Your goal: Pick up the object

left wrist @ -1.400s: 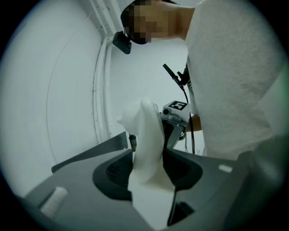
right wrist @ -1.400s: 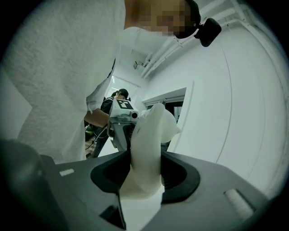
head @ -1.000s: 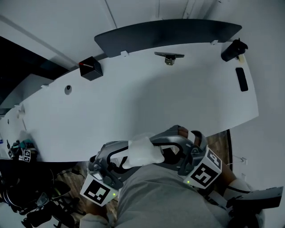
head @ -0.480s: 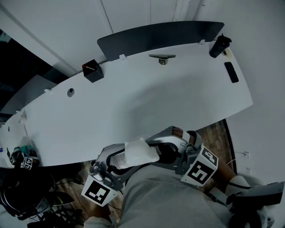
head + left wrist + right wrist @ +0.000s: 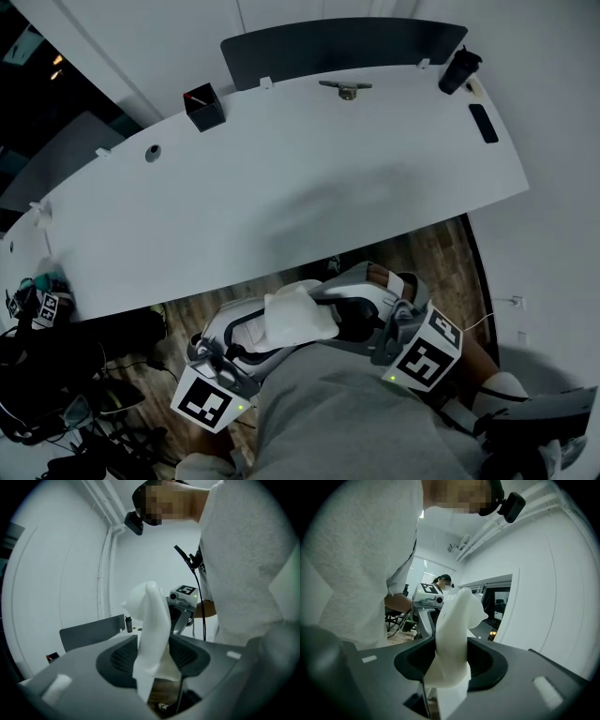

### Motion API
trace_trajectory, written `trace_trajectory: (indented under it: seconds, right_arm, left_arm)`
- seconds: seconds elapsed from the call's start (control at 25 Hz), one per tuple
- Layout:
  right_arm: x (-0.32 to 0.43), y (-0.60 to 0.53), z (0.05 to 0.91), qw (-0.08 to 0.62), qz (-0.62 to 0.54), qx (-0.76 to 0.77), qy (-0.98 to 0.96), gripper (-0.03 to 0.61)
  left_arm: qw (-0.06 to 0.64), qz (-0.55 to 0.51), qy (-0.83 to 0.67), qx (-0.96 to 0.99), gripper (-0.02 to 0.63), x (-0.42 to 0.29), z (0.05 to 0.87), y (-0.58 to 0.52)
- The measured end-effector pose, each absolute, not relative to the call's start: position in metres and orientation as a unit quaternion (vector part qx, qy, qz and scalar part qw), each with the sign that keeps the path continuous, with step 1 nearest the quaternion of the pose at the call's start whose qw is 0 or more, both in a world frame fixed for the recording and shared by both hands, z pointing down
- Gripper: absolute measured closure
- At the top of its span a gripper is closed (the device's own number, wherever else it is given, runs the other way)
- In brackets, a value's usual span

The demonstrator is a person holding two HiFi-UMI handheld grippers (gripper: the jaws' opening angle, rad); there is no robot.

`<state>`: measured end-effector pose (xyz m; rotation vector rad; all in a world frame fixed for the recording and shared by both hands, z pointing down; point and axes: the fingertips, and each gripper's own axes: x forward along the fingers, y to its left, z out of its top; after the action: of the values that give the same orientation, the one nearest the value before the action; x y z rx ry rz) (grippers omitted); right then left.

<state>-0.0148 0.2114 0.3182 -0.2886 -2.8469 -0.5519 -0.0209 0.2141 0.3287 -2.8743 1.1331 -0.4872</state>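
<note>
A crumpled white cloth [image 5: 298, 317] hangs in the air close to the person's body, over the wooden floor in front of the desk. My left gripper [image 5: 270, 333] and my right gripper [image 5: 335, 312] face each other, and each is shut on the cloth from its own side. In the left gripper view the cloth [image 5: 152, 620] rises between the dark pads of the left gripper [image 5: 152, 657], with the right gripper's marker cube [image 5: 183, 595] behind it. In the right gripper view the cloth [image 5: 457, 625] fills the gap of the right gripper [image 5: 451, 662].
The long white desk [image 5: 281, 206] lies ahead with a dark divider panel [image 5: 342, 47] at its back. On it stand a black box [image 5: 203, 106], a dark bottle [image 5: 457, 68], a flat black device [image 5: 484, 122] and a small metal fitting [image 5: 346, 88]. Cables and gear [image 5: 47, 412] clutter the floor at left.
The desk has slid away from me in the head view; a strip of wooden floor now shows between its edge and the grippers. Both grippers still grip the cloth the same way.
</note>
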Motion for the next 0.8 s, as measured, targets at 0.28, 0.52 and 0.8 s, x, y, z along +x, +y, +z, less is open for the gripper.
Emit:
trace_trajectory:
  seconds: [0.28,0.52,0.8]
  right_arm:
    - [0.004,0.263,0.329,0.147,-0.159,-0.069,-0.974,0.376]
    - [0.026,0.266,0.309,0.138,-0.176,-0.058,-0.973,0.376]
    - [0.04,0.253,0.29,0.124,-0.185,-0.072,-0.972,0.373]
  left_arm:
    - [-0.026,-0.132,0.33,-0.935,0.405,-0.002,0.341,0.266]
    - [0.0,-0.132,0.325,-0.936,0.405,0.02,0.322,0.269]
    - [0.023,-0.133,0.345,-0.929,0.405,0.033,0.302,0.257]
